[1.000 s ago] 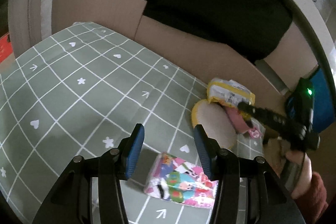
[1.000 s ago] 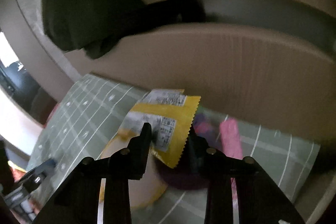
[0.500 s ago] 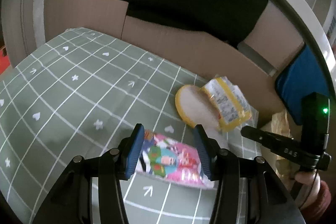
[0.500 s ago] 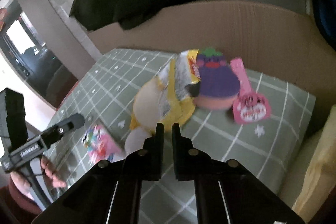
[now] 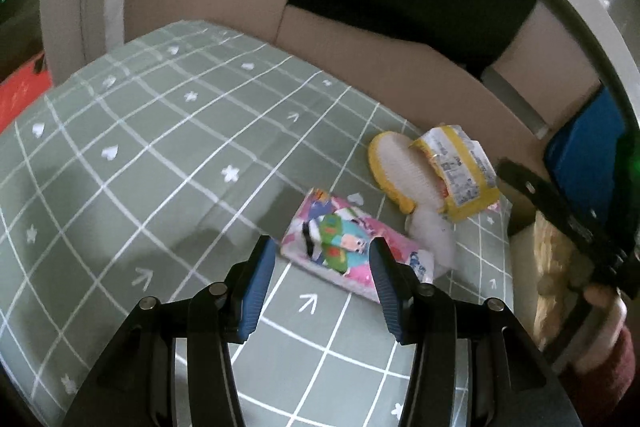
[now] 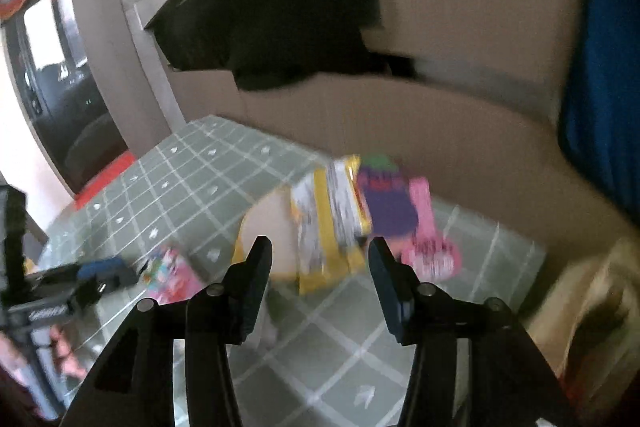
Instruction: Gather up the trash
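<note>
Since a second ago our right gripper [image 6: 320, 271] has let go of the yellow wrapper [image 5: 456, 173], which now lies on the green cloth [image 5: 160, 155] near its far right corner, against a yellow-rimmed pad [image 5: 394, 173]. Its jaws are opening, nothing between them. Our left gripper [image 5: 322, 281] stands open and empty above the pink packet [image 5: 344, 243], nearer us.

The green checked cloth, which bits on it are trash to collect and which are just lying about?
Likely trash to collect:
- pink cartoon wrapper
- yellow snack packet
- white crumpled wad

Likely just lying about:
- yellow-rimmed round pad
- purple toy
- pink tag
- cardboard box
</note>
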The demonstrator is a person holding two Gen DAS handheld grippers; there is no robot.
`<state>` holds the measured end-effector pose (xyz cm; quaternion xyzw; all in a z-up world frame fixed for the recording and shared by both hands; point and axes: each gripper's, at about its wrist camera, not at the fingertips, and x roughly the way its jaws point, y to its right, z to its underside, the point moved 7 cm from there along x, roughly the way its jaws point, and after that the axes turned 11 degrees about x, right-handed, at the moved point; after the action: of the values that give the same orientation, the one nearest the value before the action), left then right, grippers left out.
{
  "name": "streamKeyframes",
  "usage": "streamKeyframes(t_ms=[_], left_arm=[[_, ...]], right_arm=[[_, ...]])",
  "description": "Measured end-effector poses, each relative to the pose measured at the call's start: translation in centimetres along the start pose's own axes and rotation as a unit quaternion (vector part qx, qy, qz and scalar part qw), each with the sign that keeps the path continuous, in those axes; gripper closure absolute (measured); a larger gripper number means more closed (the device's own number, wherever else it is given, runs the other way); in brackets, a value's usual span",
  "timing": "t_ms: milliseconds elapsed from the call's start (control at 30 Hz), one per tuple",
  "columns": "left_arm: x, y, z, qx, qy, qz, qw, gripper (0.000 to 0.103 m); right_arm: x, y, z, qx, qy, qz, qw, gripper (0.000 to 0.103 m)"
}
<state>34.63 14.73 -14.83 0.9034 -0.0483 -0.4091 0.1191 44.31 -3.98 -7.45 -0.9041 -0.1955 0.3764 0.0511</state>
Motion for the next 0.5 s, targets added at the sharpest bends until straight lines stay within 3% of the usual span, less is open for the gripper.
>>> streamKeyframes(t_ms=[100, 233, 300, 333, 367, 500], left_arm=[[-0.2, -0.1, 0.6, 0.0, -0.005, -0.005, 1.0, 0.053], [-0.2, -0.1, 1.4, -0.011, -0.022, 0.01, 0.9997, 0.053], [-0.1, 0.2, 1.7, -0.017, -0.026, 0.02, 0.9993, 0.053], [0.0, 0.4, 1.8, -0.021, -0.027, 0.024, 0.9991, 0.053], [0.4, 0.7, 1.7, -0.023, -0.031, 0.027, 0.9989, 0.053], [2.2, 2.1, 0.6, -0.023, -0.042, 0.036, 0.9982, 0.053]], right_arm=[[2.9, -0.8, -1.3, -0.025, 0.006, 0.031, 0.999, 0.055], [6.2, -0.3, -1.3, -0.017, -0.027, 0.041, 0.999, 0.055], [6.6, 0.3, -0.8, -0.001, -0.04, 0.044, 0.998, 0.061], [6.2, 0.4, -0.5, 0.01, -0.039, 0.032, 0.999, 0.076], [5.7, 0.6, 0.1, 0.021, -0.043, 0.022, 0.999, 0.084], [3.3, 2.1, 3.4, 0.065, -0.077, -0.003, 0.995, 0.086]])
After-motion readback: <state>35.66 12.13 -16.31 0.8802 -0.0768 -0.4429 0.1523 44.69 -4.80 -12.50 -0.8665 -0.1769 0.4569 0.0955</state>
